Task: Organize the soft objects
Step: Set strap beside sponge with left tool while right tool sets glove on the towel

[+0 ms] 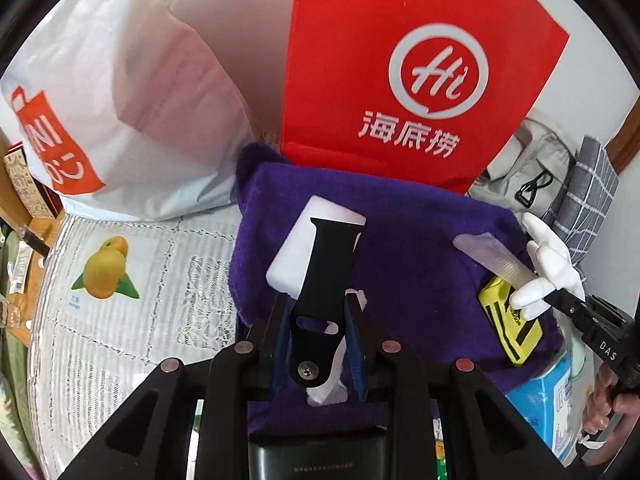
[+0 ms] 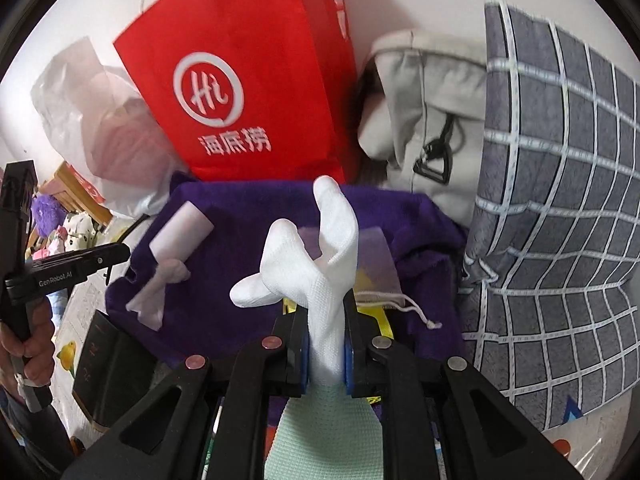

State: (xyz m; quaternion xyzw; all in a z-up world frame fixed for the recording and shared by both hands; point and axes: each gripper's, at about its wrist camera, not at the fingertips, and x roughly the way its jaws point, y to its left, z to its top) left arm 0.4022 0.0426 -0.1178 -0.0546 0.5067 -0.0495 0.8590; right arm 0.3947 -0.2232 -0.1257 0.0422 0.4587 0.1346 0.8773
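A purple towel (image 1: pixel 420 240) lies spread over a pile, also in the right wrist view (image 2: pixel 248 216). My left gripper (image 1: pixel 318 300) is shut on a white rolled bundle (image 1: pixel 304 252) with a knotted cloth tail. A black slotted strap (image 1: pixel 324 280) runs over the bundle between the fingers. From the right wrist view, the same bundle (image 2: pixel 180 236) hangs over the towel beside the left gripper (image 2: pixel 120 256). My right gripper (image 2: pixel 326 308) is shut on a white glove (image 2: pixel 308 264) with a mint cuff, its fingers pointing up. A clear drawstring pouch (image 2: pixel 380 268) and a yellow item (image 1: pixel 512 320) lie under it.
A red paper bag (image 1: pixel 400 60) and a white plastic bag (image 1: pixel 120 100) stand behind the towel. A grey fabric bag (image 2: pixel 432 120) and a grey checked pillow (image 2: pixel 560 200) crowd the right. A lace cloth with a mango card (image 1: pixel 106 268) covers the left. A black box (image 2: pixel 116 360) sits near.
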